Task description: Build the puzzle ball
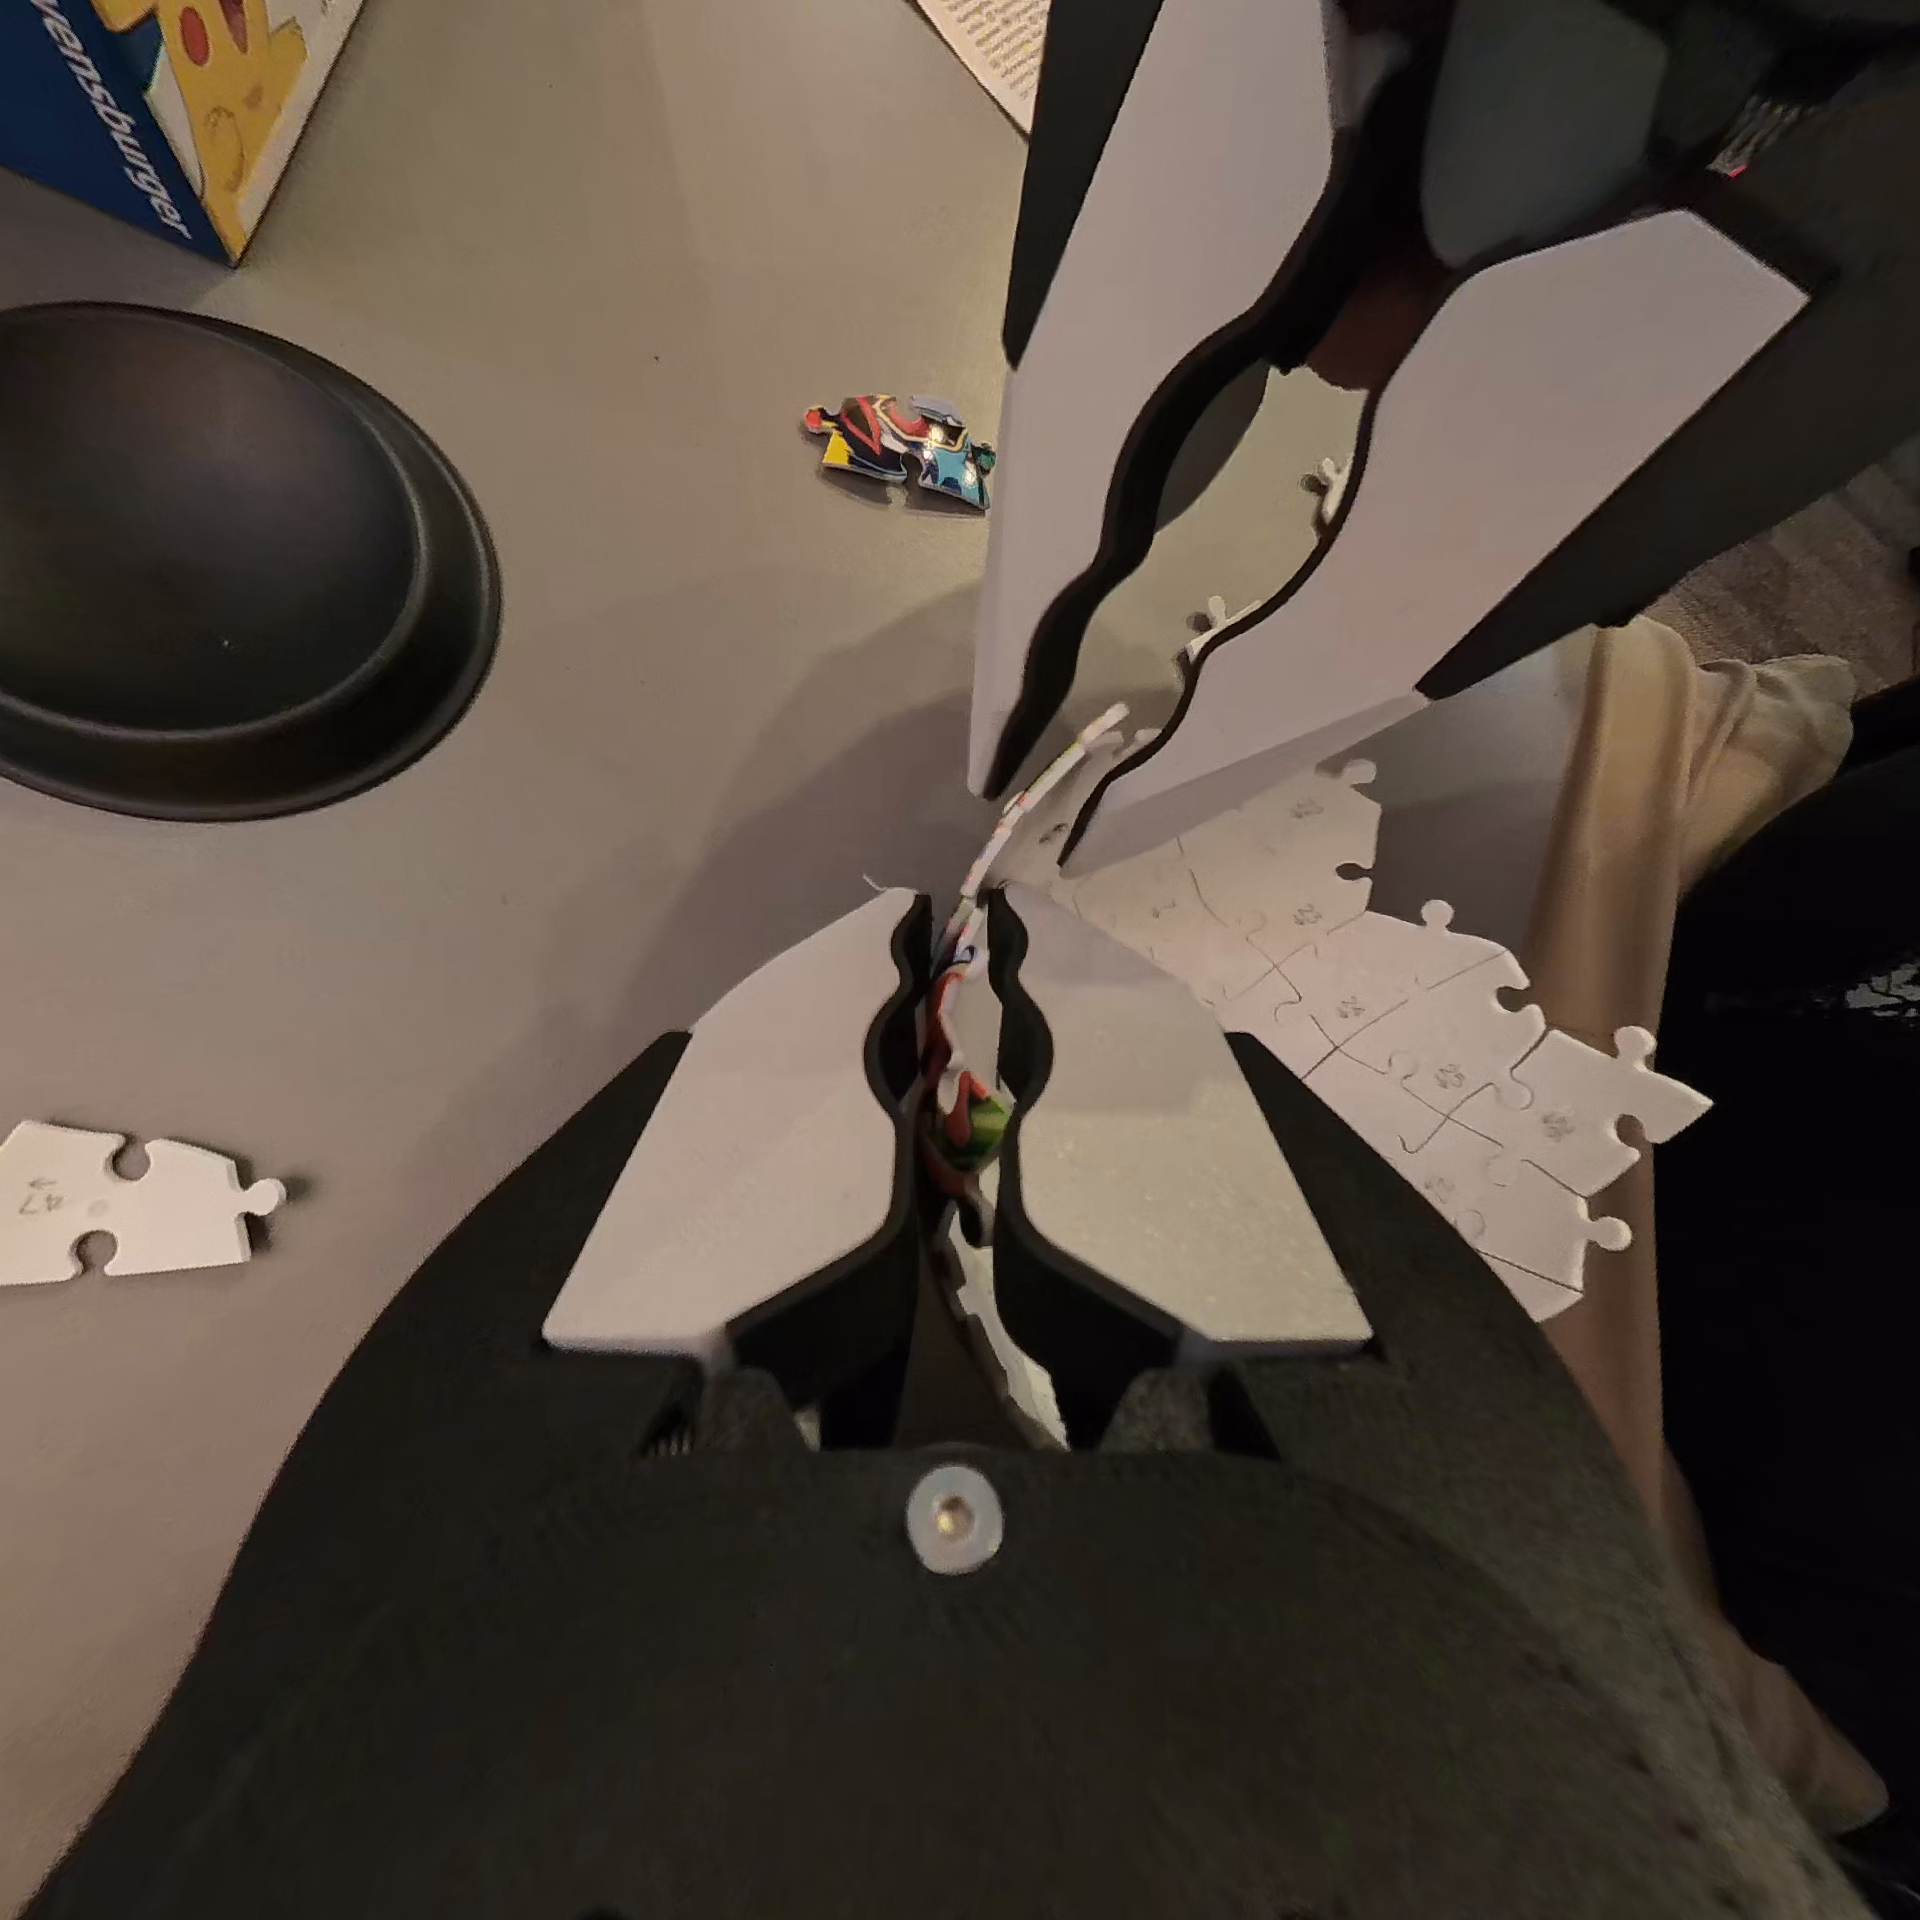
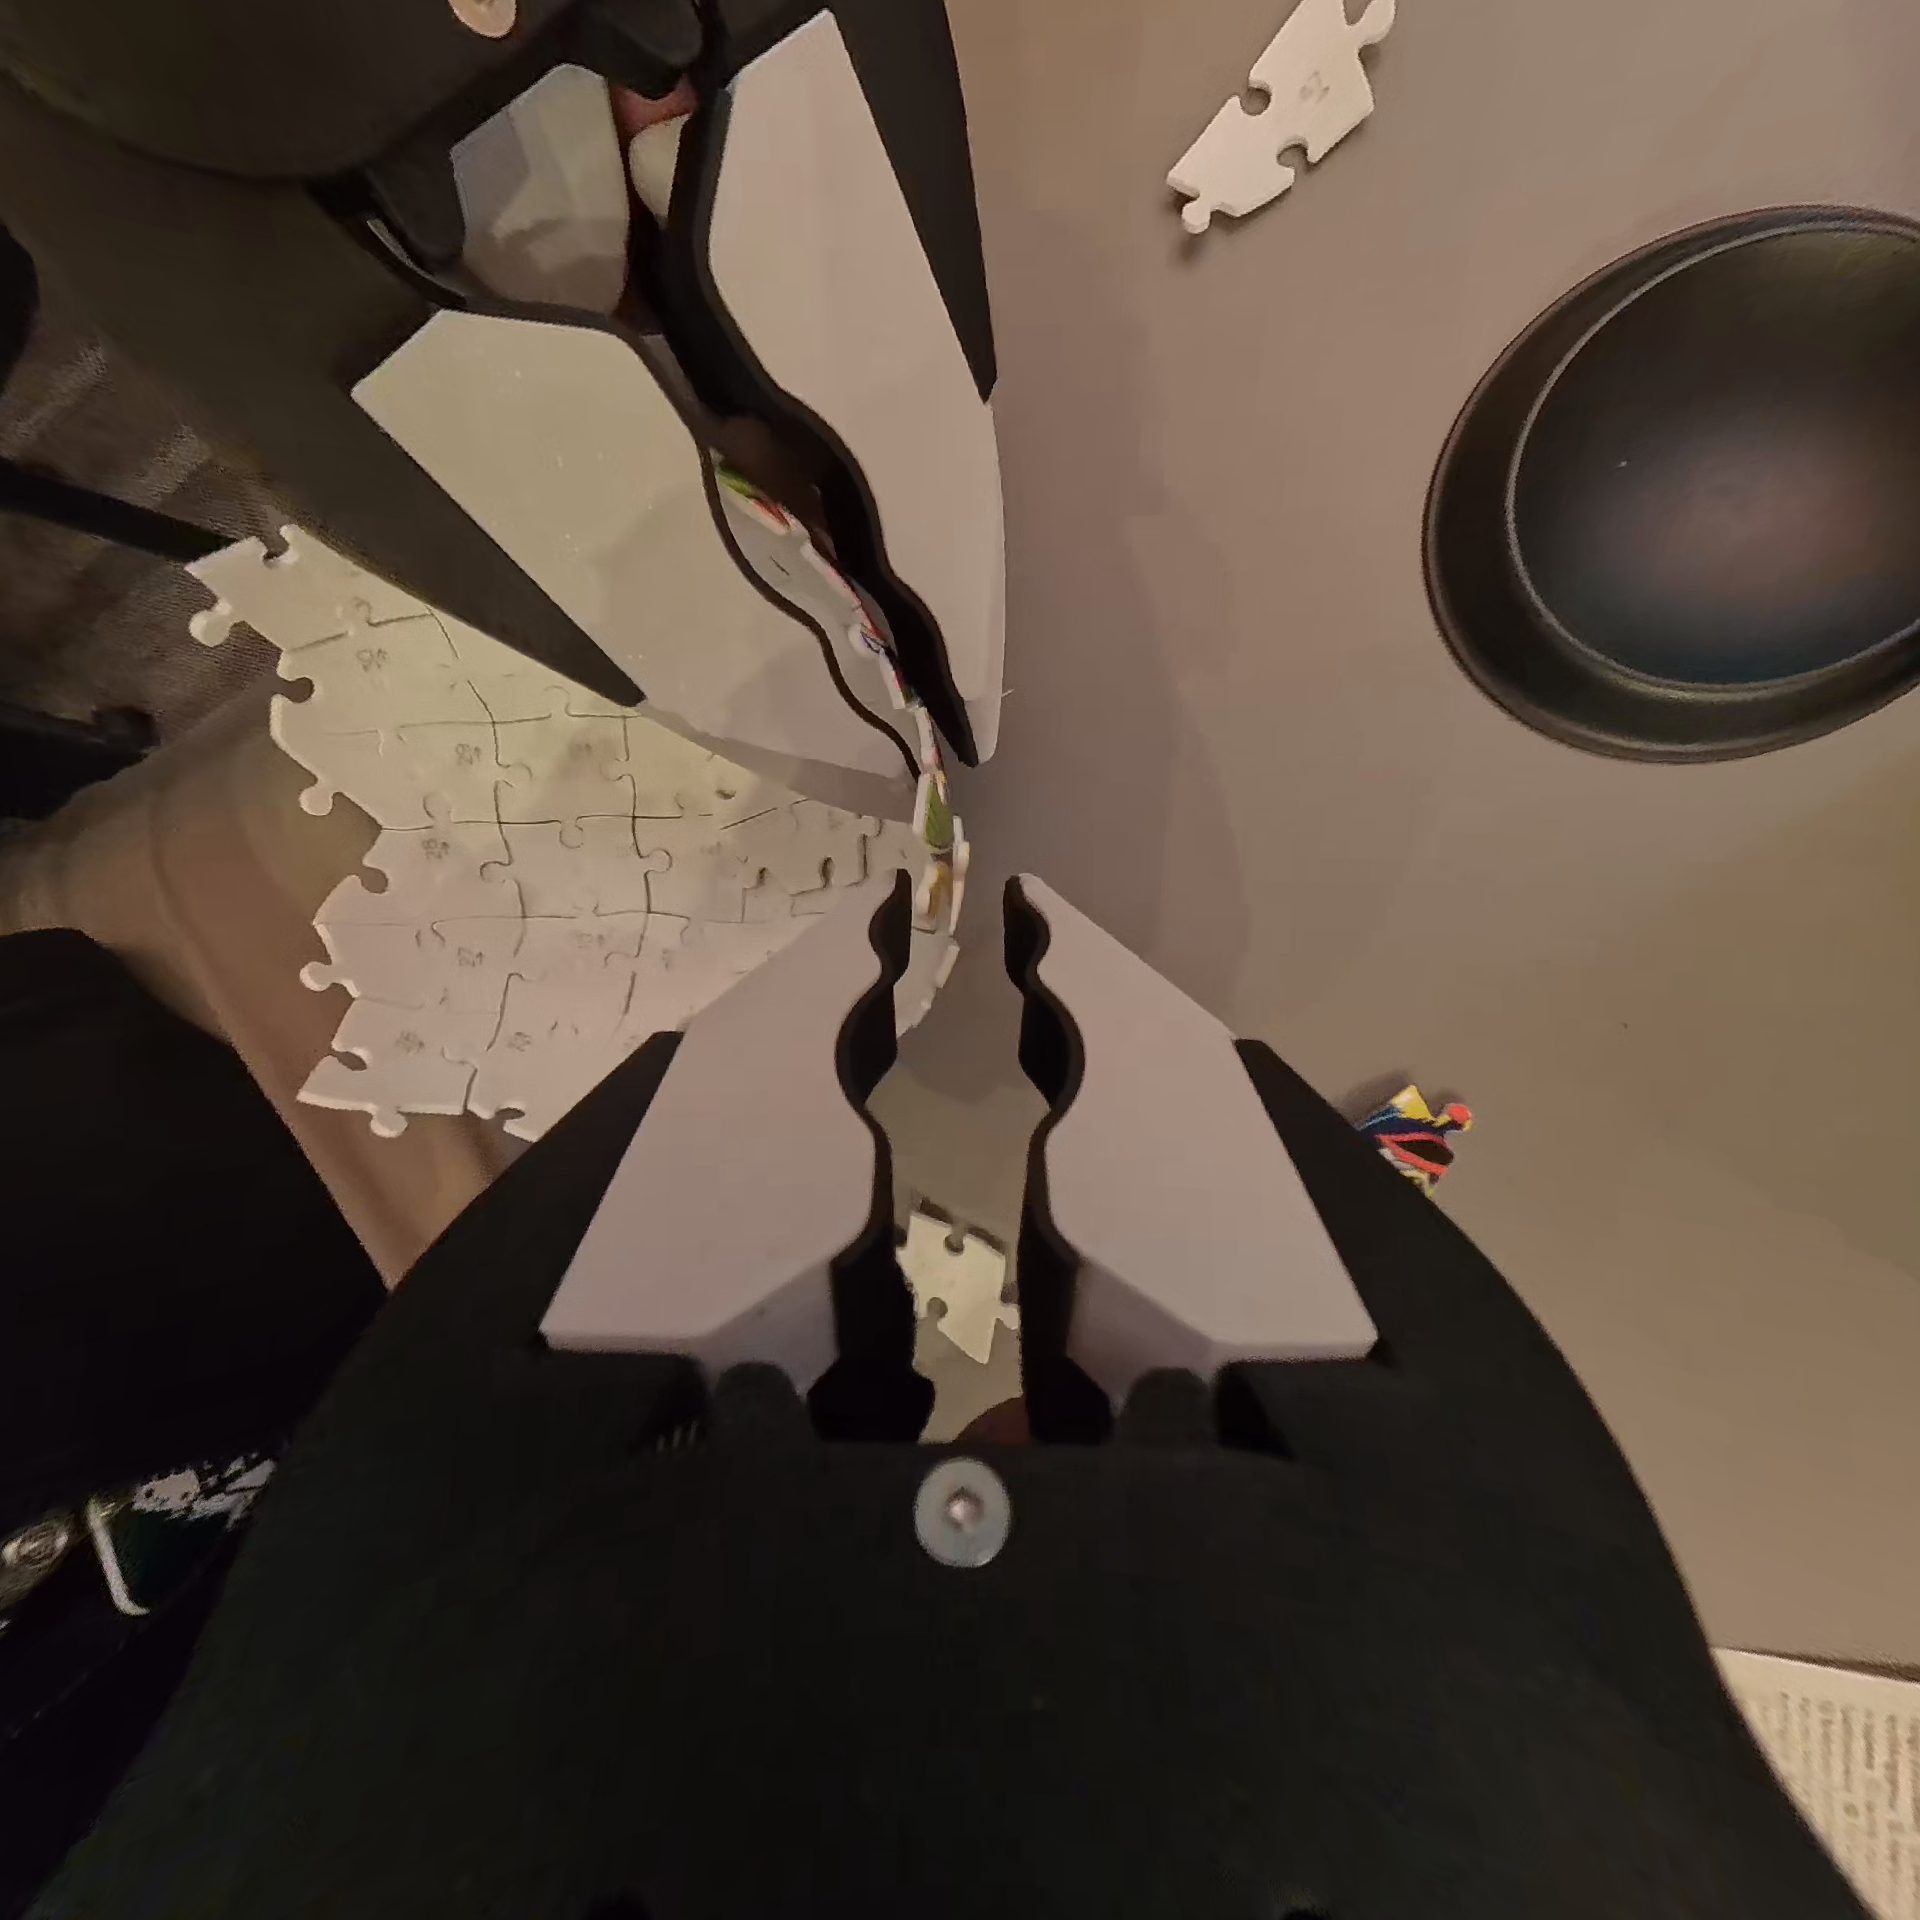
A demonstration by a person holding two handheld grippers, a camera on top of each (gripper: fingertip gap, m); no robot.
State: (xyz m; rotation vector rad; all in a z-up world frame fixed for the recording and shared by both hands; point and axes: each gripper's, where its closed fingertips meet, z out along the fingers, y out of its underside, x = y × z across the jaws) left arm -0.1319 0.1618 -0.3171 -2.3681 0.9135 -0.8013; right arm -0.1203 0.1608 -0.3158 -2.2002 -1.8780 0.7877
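We clamp the shell (image 1: 1382,1049) edgewise in the left hand-held gripper (image 1: 956,914); the right hand-held gripper (image 2: 956,894), jaws apart, should straddle its rim squarely before squeezing.

Partly built puzzle ball (image 1: 1382,1049), held up edge-on off the bench.

Curved shell of joined pieces, white numbered backs facing out, printed colour side showing only along the thin edge; knobs and notches open all round the rim. Loose on the bench: one colourful piece (image 1: 902,450) face up, one white pair (image 1: 125,1205) face down, another white piece (image 2: 961,1283) below.
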